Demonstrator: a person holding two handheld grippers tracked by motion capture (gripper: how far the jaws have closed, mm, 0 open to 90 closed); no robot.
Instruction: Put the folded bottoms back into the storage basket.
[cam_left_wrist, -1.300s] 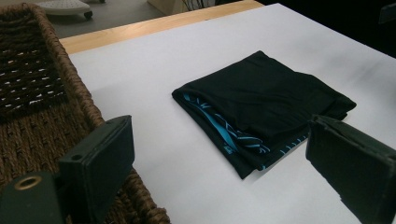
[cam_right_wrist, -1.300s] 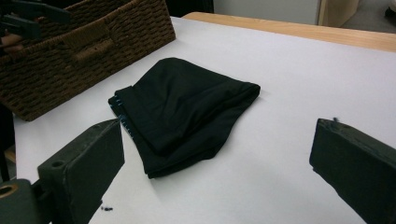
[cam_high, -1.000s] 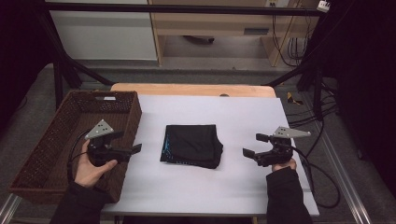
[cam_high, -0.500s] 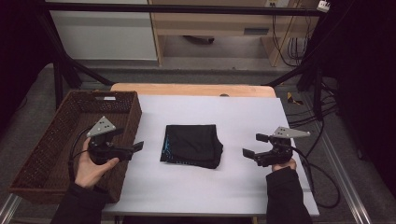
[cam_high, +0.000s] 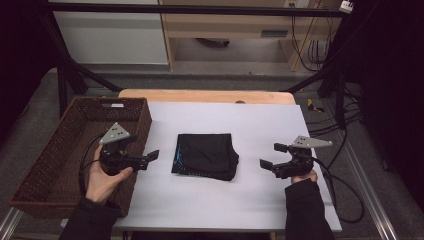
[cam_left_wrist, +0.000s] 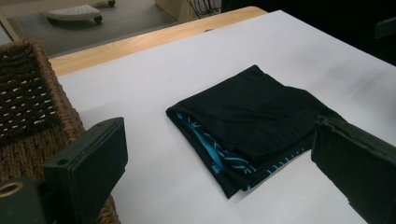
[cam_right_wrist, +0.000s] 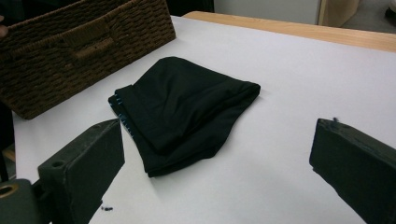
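A folded black fabric garment with blue trim lies mid-table, between both released hand-held grippers, left and right; a shallow pinch could catch one layer, unfolding it.

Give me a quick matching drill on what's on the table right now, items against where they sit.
Items:
1. wicker basket
2. folded black garment
3. left gripper
4. right gripper

Places:
A. middle of the white table top
B. open, over the table right of the garment
C. at the table's left edge
D. open, beside the basket's right wall

Pairs: 1-C, 2-A, 3-D, 4-B
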